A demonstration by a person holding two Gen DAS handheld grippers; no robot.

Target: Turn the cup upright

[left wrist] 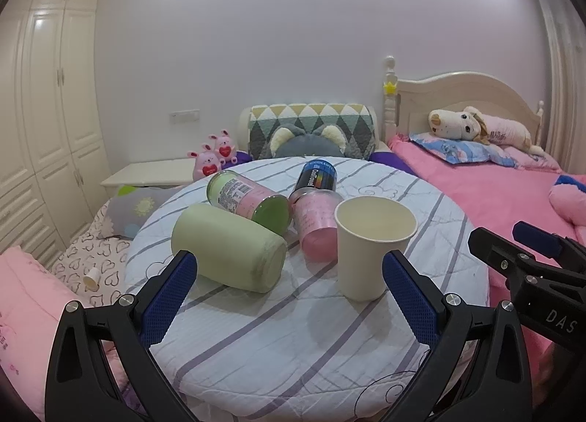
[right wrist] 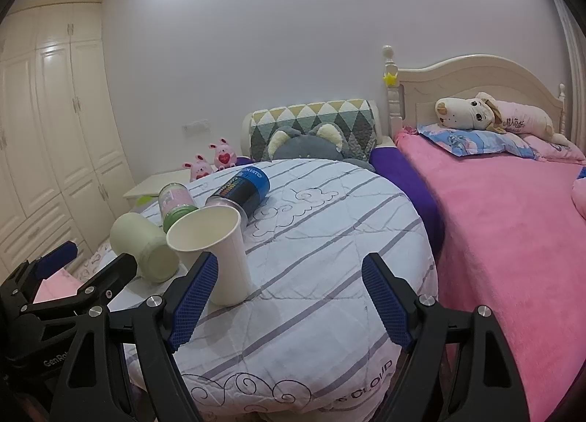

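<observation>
A white paper cup point(left wrist: 370, 246) stands upright, mouth up, on the round table with a striped cloth point(left wrist: 311, 341). It also shows in the right wrist view point(right wrist: 219, 253). My left gripper point(left wrist: 289, 294) is open and empty, its right finger just in front of the cup's base. My right gripper point(right wrist: 289, 301) is open and empty, its left finger close to the cup's near side. The right gripper also shows at the right edge of the left wrist view point(left wrist: 527, 261).
A pale green jar point(left wrist: 230, 246) lies on its side left of the cup. A green-and-pink jar point(left wrist: 245, 197), a pink bottle point(left wrist: 315, 224) and a dark can point(left wrist: 316, 175) lie behind. A pink bed point(right wrist: 512, 224) is to the right, a wardrobe point(right wrist: 55, 129) to the left.
</observation>
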